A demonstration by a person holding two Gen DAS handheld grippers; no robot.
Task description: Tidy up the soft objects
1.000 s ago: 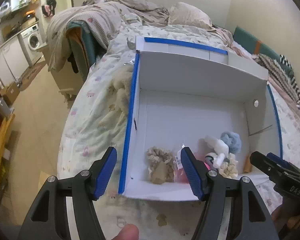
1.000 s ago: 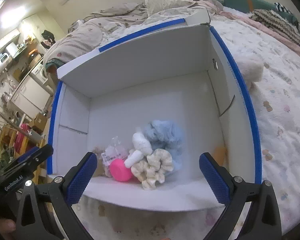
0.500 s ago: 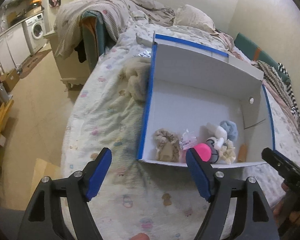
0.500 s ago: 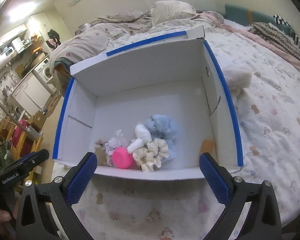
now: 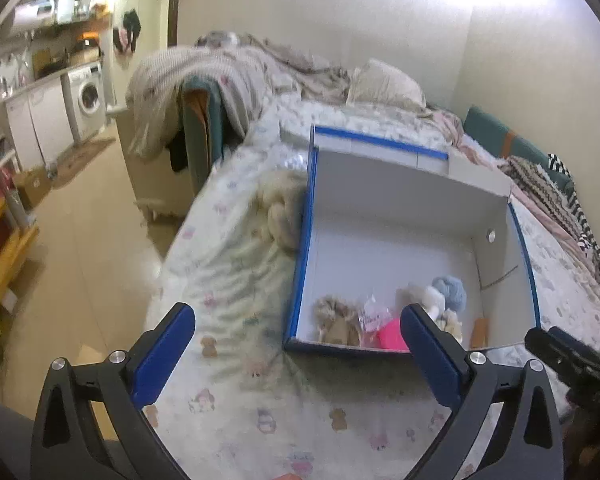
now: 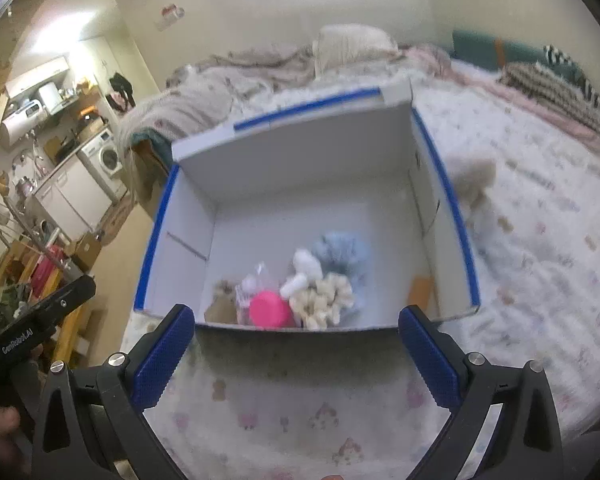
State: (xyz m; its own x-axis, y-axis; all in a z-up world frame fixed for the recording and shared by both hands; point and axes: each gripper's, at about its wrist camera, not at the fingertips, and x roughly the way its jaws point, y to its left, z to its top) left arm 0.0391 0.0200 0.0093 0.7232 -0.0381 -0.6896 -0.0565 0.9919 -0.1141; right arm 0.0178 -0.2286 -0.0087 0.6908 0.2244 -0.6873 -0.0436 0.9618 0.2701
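A white box with blue edges [image 5: 380, 224] [image 6: 300, 168] lies open on the bed. Several soft things sit at its near wall: a beige scrunchie [image 5: 334, 316], a pink ball [image 6: 268, 308], a cream scrunchie [image 6: 324, 300], a blue fluffy one [image 6: 340, 248] and a white toy [image 6: 306, 262]. A fluffy beige toy [image 5: 282, 212] lies on the sheet left of the box. Another pale toy [image 6: 472, 176] lies right of it. My left gripper [image 5: 296, 354] is open and empty above the sheet. My right gripper [image 6: 296, 354] is open and empty in front of the box.
The bed has a patterned sheet [image 5: 236, 288], heaped blankets [image 5: 220, 76] and a pillow [image 6: 352, 46] at the far end. The floor [image 5: 84, 240] and a washing machine [image 5: 86, 98] lie to the left.
Both grippers have pulled back and up from the box, which now looks smaller and farther. The things in the box have not moved.
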